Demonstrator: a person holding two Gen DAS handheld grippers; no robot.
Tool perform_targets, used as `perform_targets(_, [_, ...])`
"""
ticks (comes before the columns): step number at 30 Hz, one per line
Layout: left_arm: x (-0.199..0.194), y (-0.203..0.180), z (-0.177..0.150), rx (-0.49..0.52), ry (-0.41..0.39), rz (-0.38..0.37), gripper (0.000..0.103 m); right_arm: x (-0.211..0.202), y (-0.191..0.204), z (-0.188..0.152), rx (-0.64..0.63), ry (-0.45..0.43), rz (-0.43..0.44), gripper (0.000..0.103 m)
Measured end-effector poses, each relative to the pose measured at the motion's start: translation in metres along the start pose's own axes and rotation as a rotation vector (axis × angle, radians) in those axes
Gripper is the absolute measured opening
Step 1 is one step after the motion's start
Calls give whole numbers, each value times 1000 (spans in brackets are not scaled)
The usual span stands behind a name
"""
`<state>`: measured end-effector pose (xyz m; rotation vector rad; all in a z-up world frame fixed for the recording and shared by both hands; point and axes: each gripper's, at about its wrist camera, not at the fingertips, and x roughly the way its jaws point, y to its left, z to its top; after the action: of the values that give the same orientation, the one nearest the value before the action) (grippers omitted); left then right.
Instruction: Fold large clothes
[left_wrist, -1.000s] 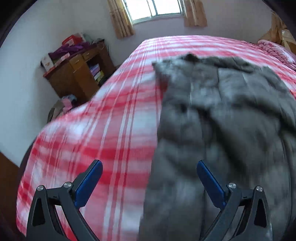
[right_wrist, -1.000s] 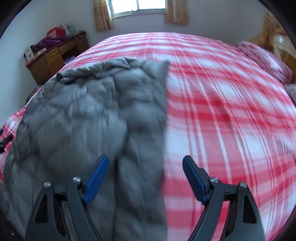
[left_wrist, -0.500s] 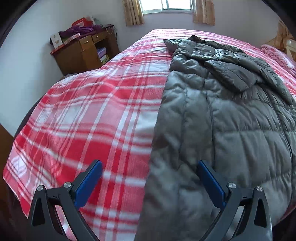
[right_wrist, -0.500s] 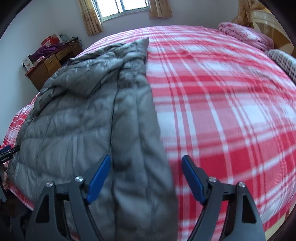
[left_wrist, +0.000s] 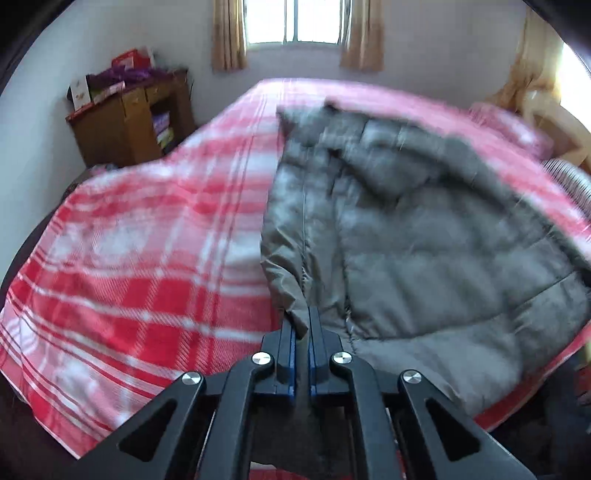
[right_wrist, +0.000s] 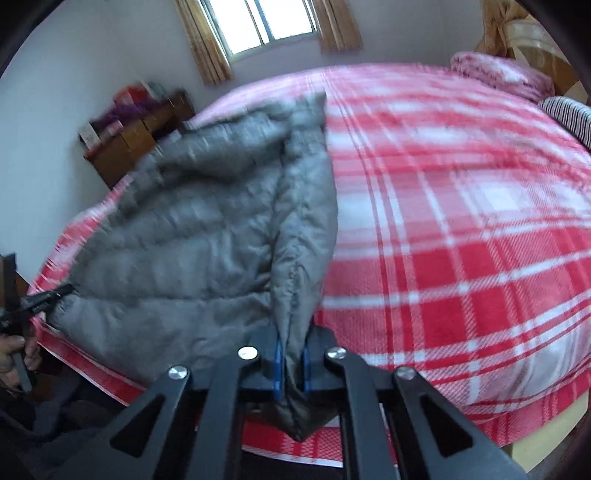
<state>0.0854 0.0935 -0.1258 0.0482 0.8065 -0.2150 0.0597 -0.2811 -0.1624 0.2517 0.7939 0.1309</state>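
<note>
A grey puffer jacket (left_wrist: 406, 240) lies lengthwise on the bed's red plaid sheet (left_wrist: 147, 266), its hem at the near edge. In the left wrist view my left gripper (left_wrist: 303, 318) has its jaws closing tight on the hem's left corner, with fabric pinched between the blue pads. In the right wrist view the jacket (right_wrist: 192, 240) fills the left half. There my right gripper (right_wrist: 293, 332) has its jaws closing on the right hem corner, and a fold of fabric hangs out below them. My left gripper (right_wrist: 61, 291) shows at the far left, gripping the other corner.
A wooden cabinet (left_wrist: 129, 122) piled with things stands against the left wall. A curtained window (left_wrist: 295, 22) is behind the bed. A pink pillow (right_wrist: 498, 74) and a striped pillow (right_wrist: 569, 110) lie at the bed's far right. A hand (right_wrist: 14, 354) shows at the lower left.
Both grippers stood open over the jacket's near hem and have now shut on its two corners. Both have pulled back toward the bed's near edge, and the hem is lifted off the sheet.
</note>
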Motion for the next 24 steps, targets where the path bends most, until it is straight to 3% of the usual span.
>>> perform_targets(6, [-116,15,42,-48,-245,-167,3,-93,15,33,-7,-208,78,8])
perform_targets(10, [-147,19,69,-47,-329,-186,3,-144,34,56,-43,-347,111,8])
perform_targets(13, [-120,27,99,-40,-319,-164,3,-156,42,81,-71,-423,101,8])
perform_targets(16, [-57,41,136,-67,-242,-144,3,-128,34,113,-43,-419,97,8])
perform_targets(20, [37,44,180,-51,-173,-82,3,-44,17,168,24,-360,28,8])
perform_targets(24, [106,39,200,-36,-124,-26,3,19,2,197,56,-317,-54,8])
